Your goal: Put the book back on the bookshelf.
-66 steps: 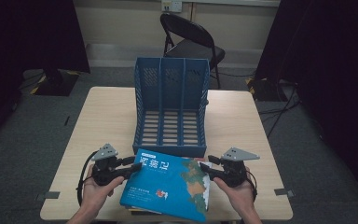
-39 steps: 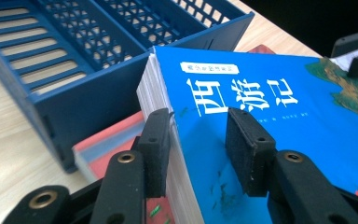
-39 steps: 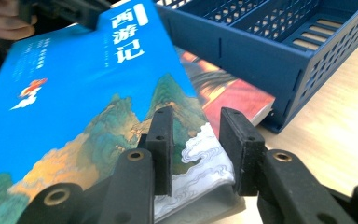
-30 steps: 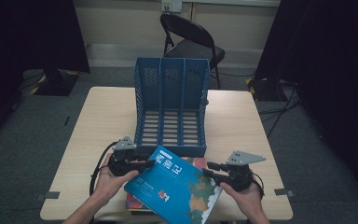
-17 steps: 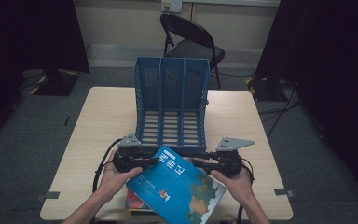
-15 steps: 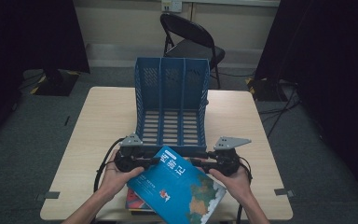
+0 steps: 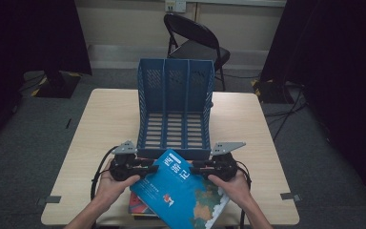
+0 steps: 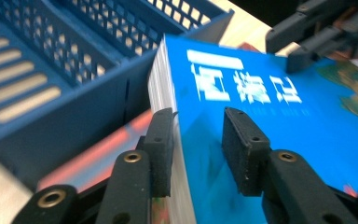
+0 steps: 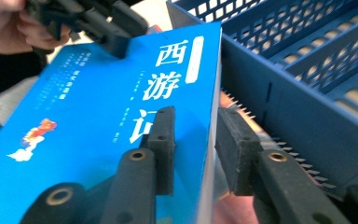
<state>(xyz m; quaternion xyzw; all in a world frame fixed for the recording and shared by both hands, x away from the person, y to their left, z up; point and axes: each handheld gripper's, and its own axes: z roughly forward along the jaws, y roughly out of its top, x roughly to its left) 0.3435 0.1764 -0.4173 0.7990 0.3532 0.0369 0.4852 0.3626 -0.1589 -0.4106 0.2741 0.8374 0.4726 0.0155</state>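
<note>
A blue book (image 7: pixel 181 191) with white characters on its cover hangs tilted over the table's near edge, its top corner at the front lip of the blue file rack (image 7: pixel 174 81). My left gripper (image 7: pixel 147 168) is shut on its left edge; in the left gripper view one pad sits against the pages and one on the cover of the book (image 8: pixel 242 84). My right gripper (image 7: pixel 195 168) has just been closing and is shut on the book's (image 9: pixel 98 107) right edge. A red-covered book (image 7: pixel 138 207) lies underneath on the table.
The rack has three slots and lies with its open side up, mid-table. The wooden table (image 7: pixel 105 124) has bare room left and right of the rack. A black folding chair (image 7: pixel 195 40) stands beyond the far edge, with dark curtains at both sides.
Both hands have carried the blue book forward toward the rack and turned it more upright. The right gripper has shifted inward along the book's edge.
</note>
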